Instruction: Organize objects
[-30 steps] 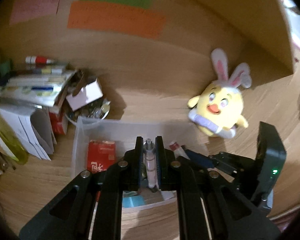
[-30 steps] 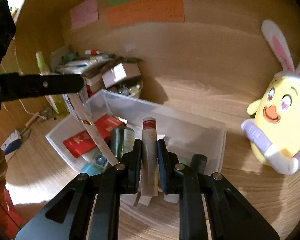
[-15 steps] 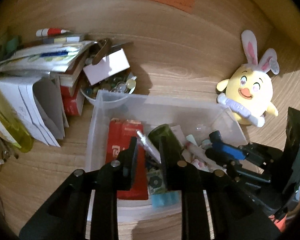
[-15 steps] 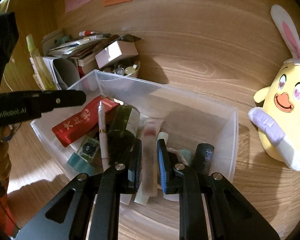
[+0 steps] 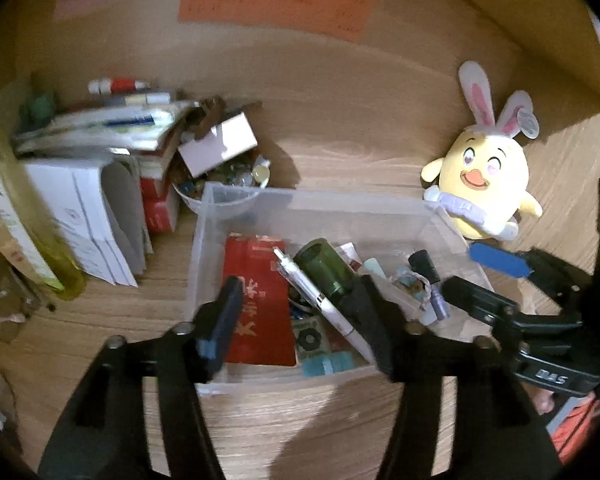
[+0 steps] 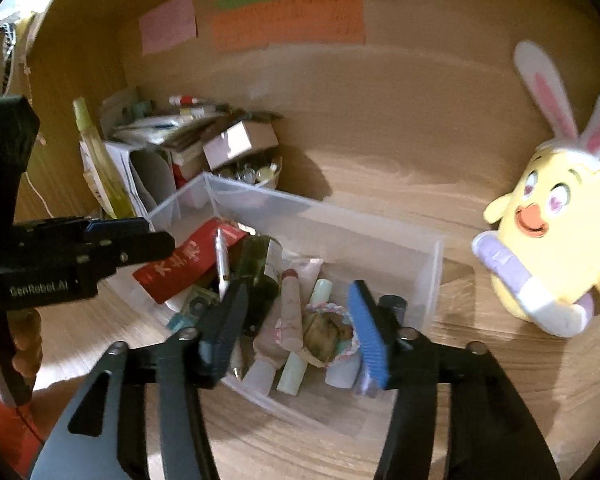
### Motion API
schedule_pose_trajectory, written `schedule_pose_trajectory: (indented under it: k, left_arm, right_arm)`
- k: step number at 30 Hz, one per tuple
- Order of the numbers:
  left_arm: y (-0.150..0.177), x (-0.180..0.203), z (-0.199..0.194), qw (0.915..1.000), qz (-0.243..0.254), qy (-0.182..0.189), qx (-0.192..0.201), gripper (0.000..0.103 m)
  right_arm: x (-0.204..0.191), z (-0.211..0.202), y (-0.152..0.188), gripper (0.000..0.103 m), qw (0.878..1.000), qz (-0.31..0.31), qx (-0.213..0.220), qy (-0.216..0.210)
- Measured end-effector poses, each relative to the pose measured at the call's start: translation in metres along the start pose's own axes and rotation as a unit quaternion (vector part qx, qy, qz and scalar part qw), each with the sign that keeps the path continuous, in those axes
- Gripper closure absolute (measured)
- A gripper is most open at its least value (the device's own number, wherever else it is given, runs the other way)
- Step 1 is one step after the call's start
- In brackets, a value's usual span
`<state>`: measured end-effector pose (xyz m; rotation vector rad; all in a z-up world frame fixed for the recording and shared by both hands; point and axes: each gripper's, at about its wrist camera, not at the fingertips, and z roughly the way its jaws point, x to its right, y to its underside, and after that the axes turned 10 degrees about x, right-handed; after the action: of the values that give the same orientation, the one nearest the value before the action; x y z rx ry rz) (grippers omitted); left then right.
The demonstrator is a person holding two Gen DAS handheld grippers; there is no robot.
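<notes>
Above bin [image 5: 204,240]: both grippers [image 5: 296,312] [image 6: 296,320] spread, empty.

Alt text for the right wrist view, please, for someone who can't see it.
The right gripper hangs with jaws wide open and empty over a clear plastic bin holding a red packet, a white pen, a dark green bottle and tubes. A yellow bunny-eared plush sits to the right; the left gripper enters from the left.
</notes>
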<state>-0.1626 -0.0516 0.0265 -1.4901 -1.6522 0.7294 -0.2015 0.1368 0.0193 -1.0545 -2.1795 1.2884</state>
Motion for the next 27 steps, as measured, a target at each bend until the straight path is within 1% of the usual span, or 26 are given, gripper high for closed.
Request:
schedule_pose_trajectory:
  k: [1, 2, 3, 6, 10, 13, 20, 27]
  left_arm:
    - [0.0, 0.002, -0.004, 1.0, 0.006, -0.002, 0.006, 0.036]
    - [0.001, 0.005, -0.008, 0.9999, 0.011, -0.002, 0.011, 0.034]
    - [0.002, 0.006, -0.01, 0.9998, 0.013, -0.001, 0.014, 0.032]
    - [0.004, 0.011, -0.016, 0.9997, 0.019, 0.004, 0.018, 0.025]
    - [0.01, 0.018, -0.024, 0.9989, 0.035, -0.003, 0.033, 0.015]
    - [0.018, 0.022, -0.028, 0.9979, 0.048, -0.012, 0.043, 0.012]
    - [0.039, 0.025, -0.028, 0.9982, 0.05, -0.013, 0.031, 0.011]
    - [0.051, 0.023, -0.032, 0.9989, 0.035, -0.009, 0.029, 0.01]
  right_arm:
    - [-0.001, -0.004, 0.0, 0.037, 1.0, -0.001, 0.004, 0.002]
    - [-0.003, -0.011, -0.001, 0.034, 1.0, -0.002, 0.011, 0.005]
    - [-0.004, -0.015, -0.001, 0.029, 1.0, -0.003, 0.015, 0.007]
    - [-0.005, -0.029, 0.0, 0.021, 1.0, -0.001, 0.027, 0.014]
    - [-0.006, -0.042, 0.006, 0.019, 0.999, 0.005, 0.036, 0.019]
    - [-0.005, -0.047, 0.013, 0.014, 0.999, 0.015, 0.041, 0.026]
    - [-0.006, -0.054, 0.033, 0.013, 0.998, 0.03, 0.035, 0.032]
    - [-0.011, -0.06, 0.041, 0.013, 0.999, 0.029, 0.035, 0.027]
